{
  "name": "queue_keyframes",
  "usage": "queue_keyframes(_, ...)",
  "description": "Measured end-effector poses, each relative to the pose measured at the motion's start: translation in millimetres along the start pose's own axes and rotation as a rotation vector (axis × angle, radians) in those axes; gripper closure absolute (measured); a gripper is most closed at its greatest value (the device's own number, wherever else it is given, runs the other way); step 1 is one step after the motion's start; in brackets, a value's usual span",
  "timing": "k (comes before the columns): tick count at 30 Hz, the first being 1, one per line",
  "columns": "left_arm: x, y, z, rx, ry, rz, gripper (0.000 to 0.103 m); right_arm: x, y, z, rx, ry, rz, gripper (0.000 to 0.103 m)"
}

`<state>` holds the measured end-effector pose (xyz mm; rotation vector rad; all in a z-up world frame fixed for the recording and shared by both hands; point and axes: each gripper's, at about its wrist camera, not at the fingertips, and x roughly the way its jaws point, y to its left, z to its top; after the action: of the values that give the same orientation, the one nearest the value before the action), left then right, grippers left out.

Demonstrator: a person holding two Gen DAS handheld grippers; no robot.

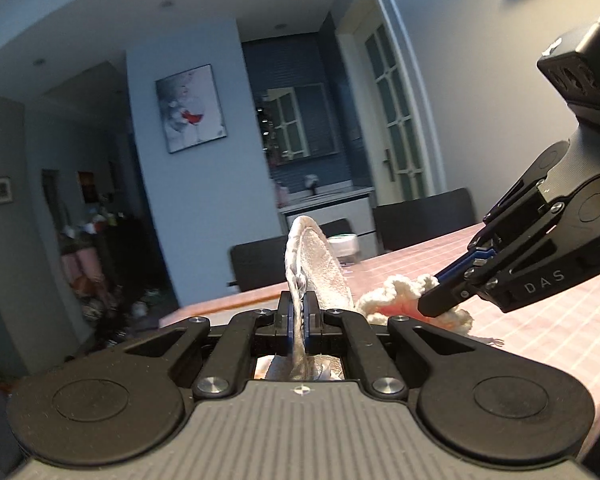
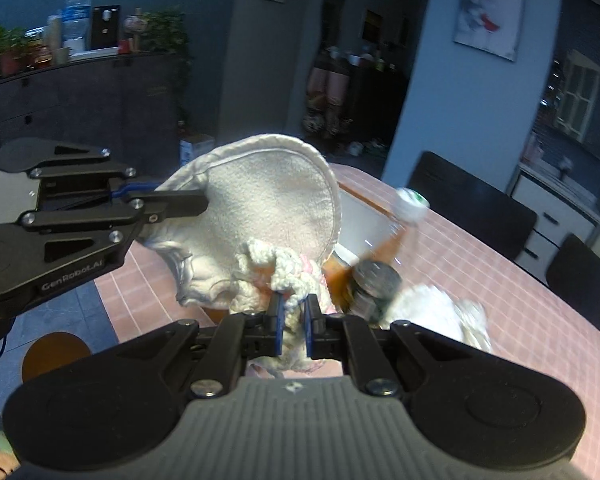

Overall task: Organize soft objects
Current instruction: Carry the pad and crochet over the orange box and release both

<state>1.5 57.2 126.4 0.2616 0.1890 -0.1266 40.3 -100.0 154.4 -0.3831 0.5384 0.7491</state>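
Pinching a white round cloth pad in our left gripper, we hold it upright above the pink counter. Our right gripper clamps a cream crocheted piece just beside it; a blurred bottle, perhaps tipping, lies behind.

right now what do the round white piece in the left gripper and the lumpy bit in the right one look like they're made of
Round white pad in the left gripper: looks like terry or fleece cloth, matte, with a nubby pile and a stitched rim; it flexes at the pinch.

Lumpy cream piece in the right gripper: probably crocheted or knitted yarn, with thick looped strands and some pink showing. The fibre type cannot be told.
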Motion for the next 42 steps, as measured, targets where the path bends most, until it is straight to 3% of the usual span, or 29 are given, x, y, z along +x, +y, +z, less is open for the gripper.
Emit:
queue_keyframes(4, 26, 21, 9, 0.024, 0.03, 0.056, 0.098, 25, 3, 22, -0.024, -0.013, 0.03, 0.095)
queue_keyframes(12, 85, 65, 14, 0.01, 0.137, 0.073, 0.098, 96, -14, 67, 0.033, 0.004, 0.034, 0.095)
queue_keyframes(20, 152, 84, 7, 0.001, 0.245, 0.07, 0.098, 173, -22, 101, 0.09, 0.095, -0.05, 0.095)
queue_keyframes(25, 188, 100, -9, -0.053, 0.349, 0.017, 0.098, 215, -28, 121, 0.083, 0.179, -0.134, 0.095)
queue_keyframes(34, 215, 118, -36, -0.122, 0.476, -0.04, 0.097, 263, -36, 113, 0.112, 0.303, -0.283, 0.095)
queue_keyframes(38, 219, 118, -36, -0.094, 0.483, -0.018, 0.09, 271, -42, 108, 0.132, 0.342, -0.298, 0.092)
queue_keyframes(40, 216, 117, -35, -0.086, 0.481, -0.008, 0.082, 273, -44, 106, 0.131, 0.352, -0.309, 0.09)
queue_keyframes(42, 217, 119, -31, -0.086, 0.479, -0.002, 0.079, 276, -45, 104, 0.132, 0.352, -0.309, 0.084)
